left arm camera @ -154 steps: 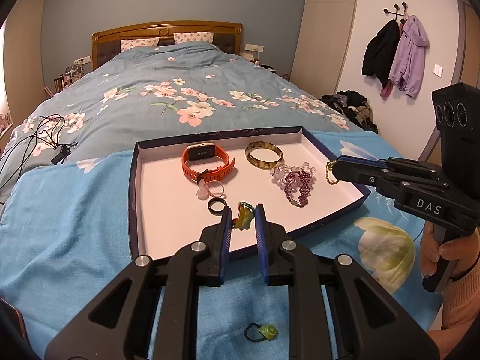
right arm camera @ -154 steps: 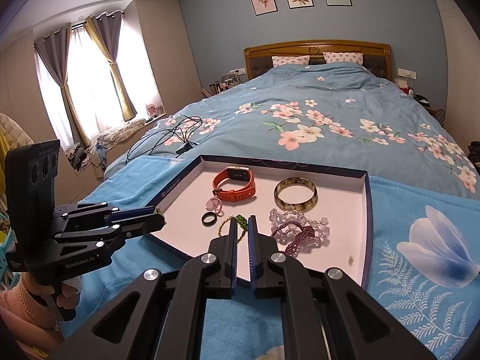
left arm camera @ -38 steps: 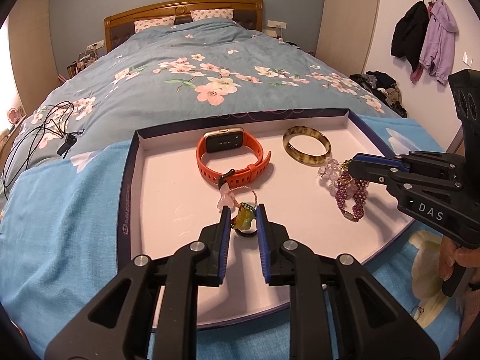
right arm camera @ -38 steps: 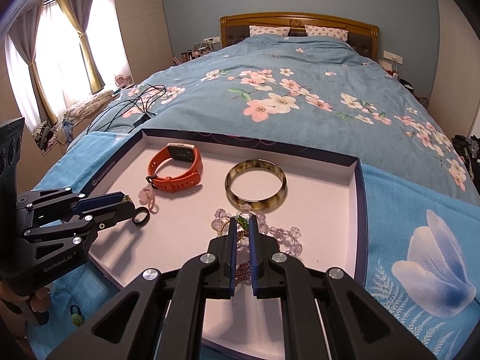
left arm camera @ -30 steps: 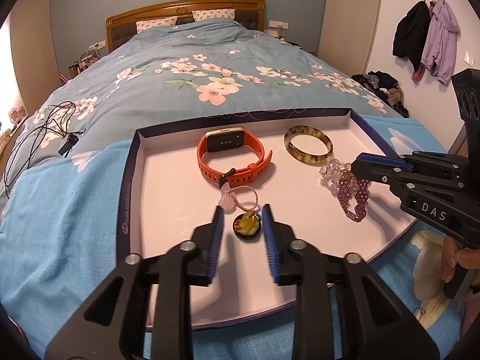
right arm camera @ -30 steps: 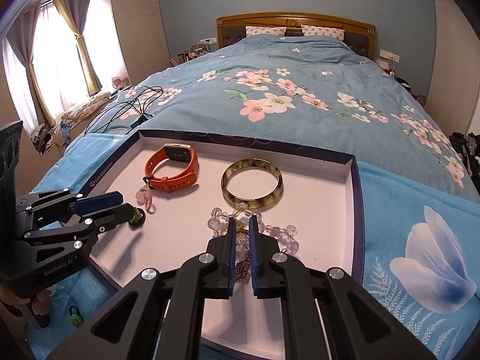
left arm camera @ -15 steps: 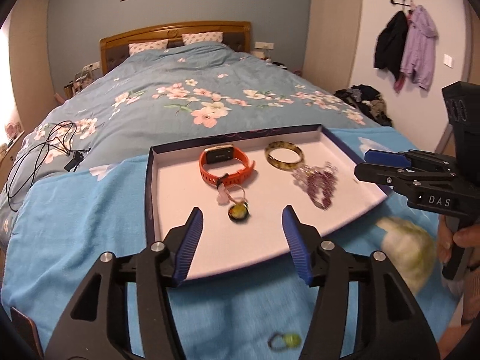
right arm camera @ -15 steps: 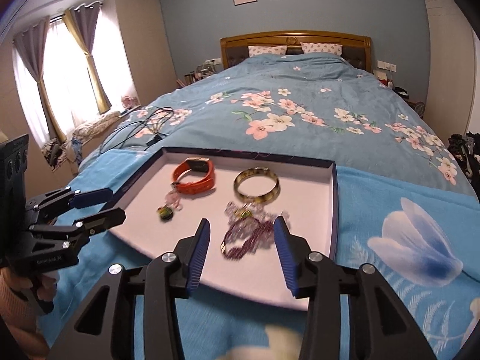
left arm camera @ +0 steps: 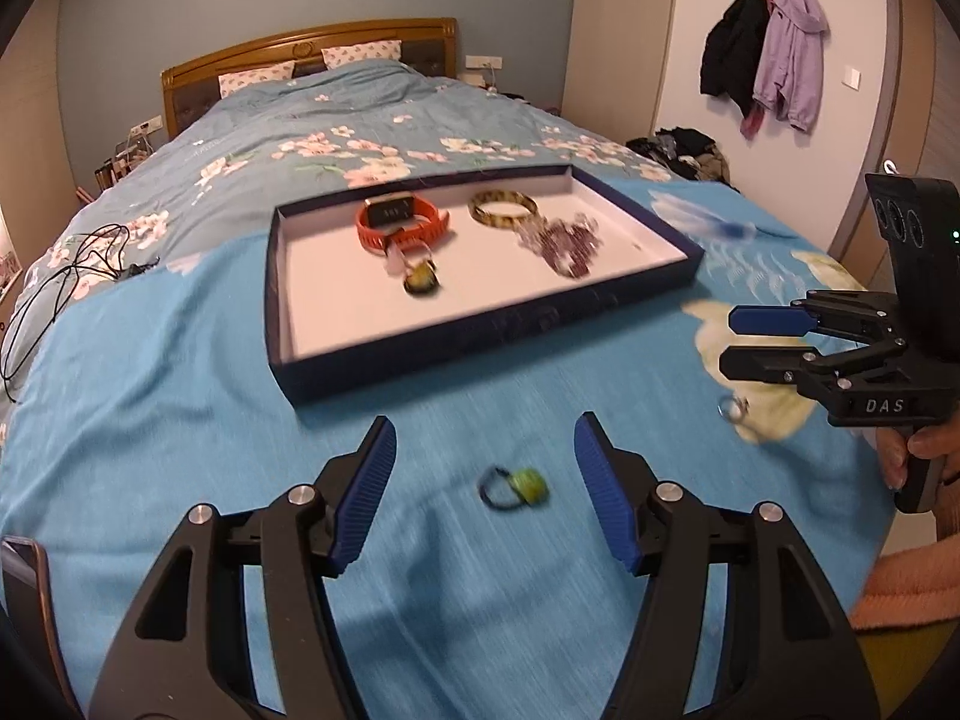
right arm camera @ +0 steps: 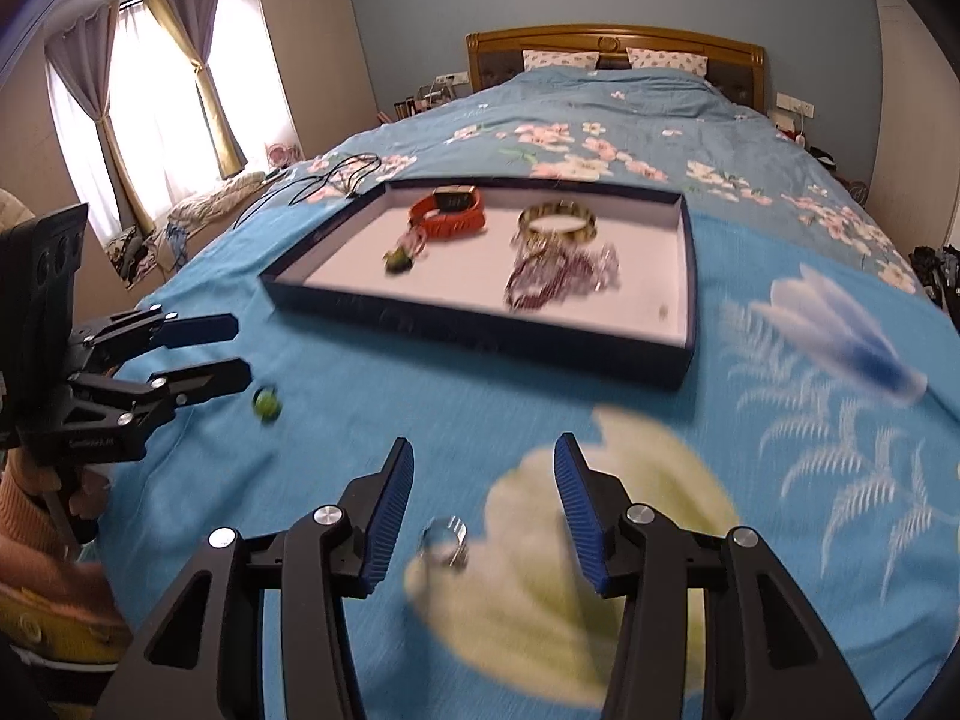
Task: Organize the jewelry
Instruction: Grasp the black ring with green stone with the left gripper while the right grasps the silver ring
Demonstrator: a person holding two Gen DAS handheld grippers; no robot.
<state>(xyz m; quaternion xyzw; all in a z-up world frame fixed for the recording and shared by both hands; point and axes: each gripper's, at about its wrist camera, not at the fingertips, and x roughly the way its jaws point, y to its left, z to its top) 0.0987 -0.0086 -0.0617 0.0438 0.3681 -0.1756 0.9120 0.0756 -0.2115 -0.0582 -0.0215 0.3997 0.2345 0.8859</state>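
Note:
A dark-rimmed tray (left arm camera: 480, 330) (right arm camera: 480, 324) lies on the blue bedspread. It holds an orange watch (left arm camera: 399, 221), a tortoiseshell bangle (left arm camera: 503, 207), purple bead bracelets (left arm camera: 567, 246) and a green-stone ring (left arm camera: 420, 281). My left gripper (left arm camera: 485, 483) is open and empty above a green ring (left arm camera: 516, 486) on the bedspread in front of the tray; this ring also shows in the right wrist view (right arm camera: 267, 402). My right gripper (right arm camera: 483, 501) is open and empty above a silver ring (right arm camera: 447, 543), which also shows in the left wrist view (left arm camera: 732, 408).
Black cables (left arm camera: 54, 276) lie on the bed to the left. Coats (left arm camera: 768, 60) hang on the right wall. Curtains and a window (right arm camera: 150, 96) are on the left side of the room.
Both grippers released their pieces into the tray, opened wide and pulled back toward me. They now sit low over the bedspread, each over a loose ring.

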